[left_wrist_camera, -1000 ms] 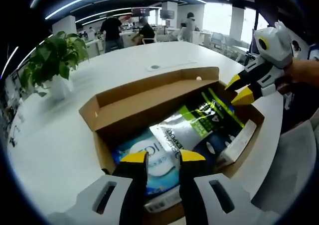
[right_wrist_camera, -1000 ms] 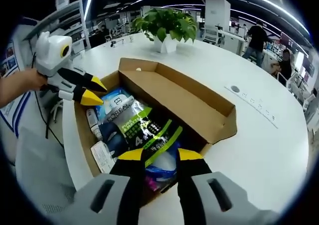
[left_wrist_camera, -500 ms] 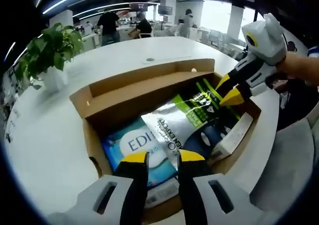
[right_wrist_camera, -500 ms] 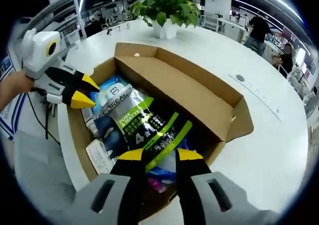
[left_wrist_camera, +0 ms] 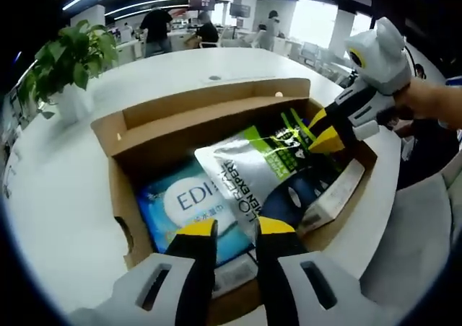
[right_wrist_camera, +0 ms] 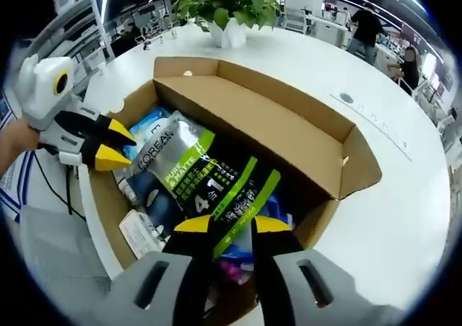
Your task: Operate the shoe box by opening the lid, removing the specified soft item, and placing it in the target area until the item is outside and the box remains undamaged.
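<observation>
Hovering at the left end of the open shoe box [left_wrist_camera: 119,196], the left gripper [left_wrist_camera: 227,228] has its jaws slightly apart over a blue wipes pack [left_wrist_camera: 189,207]. Snagging the cardboard wall could tear it, I judge. Rightward, the L'Oréal pouch [right_wrist_camera: 206,178] lies in the box, just ahead of the right gripper [right_wrist_camera: 223,225], whose jaws are narrowly parted, empty.
</observation>
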{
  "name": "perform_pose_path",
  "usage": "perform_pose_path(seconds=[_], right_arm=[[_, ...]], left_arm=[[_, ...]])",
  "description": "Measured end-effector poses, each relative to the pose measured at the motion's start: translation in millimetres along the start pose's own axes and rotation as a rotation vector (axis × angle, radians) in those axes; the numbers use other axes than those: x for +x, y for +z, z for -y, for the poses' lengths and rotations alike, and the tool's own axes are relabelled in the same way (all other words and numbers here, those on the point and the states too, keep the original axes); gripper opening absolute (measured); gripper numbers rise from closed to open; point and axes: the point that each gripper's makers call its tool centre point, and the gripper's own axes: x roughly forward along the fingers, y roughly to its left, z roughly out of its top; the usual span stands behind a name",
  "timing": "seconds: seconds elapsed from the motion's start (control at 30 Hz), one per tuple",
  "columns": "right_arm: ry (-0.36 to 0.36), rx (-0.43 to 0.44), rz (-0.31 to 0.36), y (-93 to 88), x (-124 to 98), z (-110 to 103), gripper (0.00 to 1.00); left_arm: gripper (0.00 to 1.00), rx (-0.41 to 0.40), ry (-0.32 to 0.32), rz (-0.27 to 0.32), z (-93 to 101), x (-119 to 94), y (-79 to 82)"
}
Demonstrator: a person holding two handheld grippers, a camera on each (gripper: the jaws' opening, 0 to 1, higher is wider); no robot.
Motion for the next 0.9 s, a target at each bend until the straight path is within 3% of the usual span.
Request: perform_pose_path(seconds=[0.4,0.9], right_arm=[[0.02,0.021,-0.012,-4.4,4.8,-3.3,0.18],[0.057,0.087,0.035,-2.3,2.9,-5.9,0.16]], left_arm=[[0.15,-0.053,-0.025,0.011,-4.2,14.8,7.6],[0.0,-0.104,-0.056,0.031,1.9,17.6,13.4]])
